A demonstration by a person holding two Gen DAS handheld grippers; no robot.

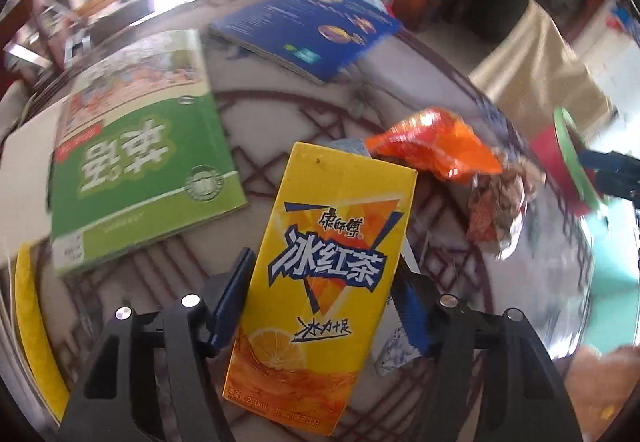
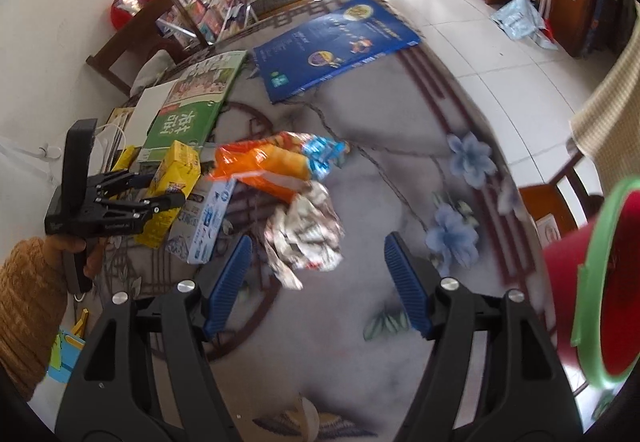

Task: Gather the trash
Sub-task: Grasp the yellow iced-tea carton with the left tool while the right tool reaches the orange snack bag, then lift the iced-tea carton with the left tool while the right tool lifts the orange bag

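A yellow iced-tea carton [image 1: 320, 266] stands between the blue pads of my left gripper [image 1: 326, 262], which is shut on its two sides. From the right wrist view, the same carton [image 2: 176, 170] sits tilted in the left gripper [image 2: 166, 188] at the table's left. My right gripper [image 2: 320, 274] hangs open over the tablecloth with nothing held. A crumpled printed wrapper [image 2: 304, 234] lies just beyond its fingertips. An orange snack bag [image 2: 260, 166] and a blue-and-white carton [image 2: 208, 226] lie beside the wrapper. A red bucket with a green rim [image 2: 600, 282] is at the far right.
A green book [image 2: 192, 102] and a blue book [image 2: 332, 42] lie on the far part of the flowered tablecloth [image 2: 400, 162]. A wooden chair [image 2: 552, 202] stands past the table's right edge. A hand in an orange sleeve [image 2: 24, 302] holds the left gripper.
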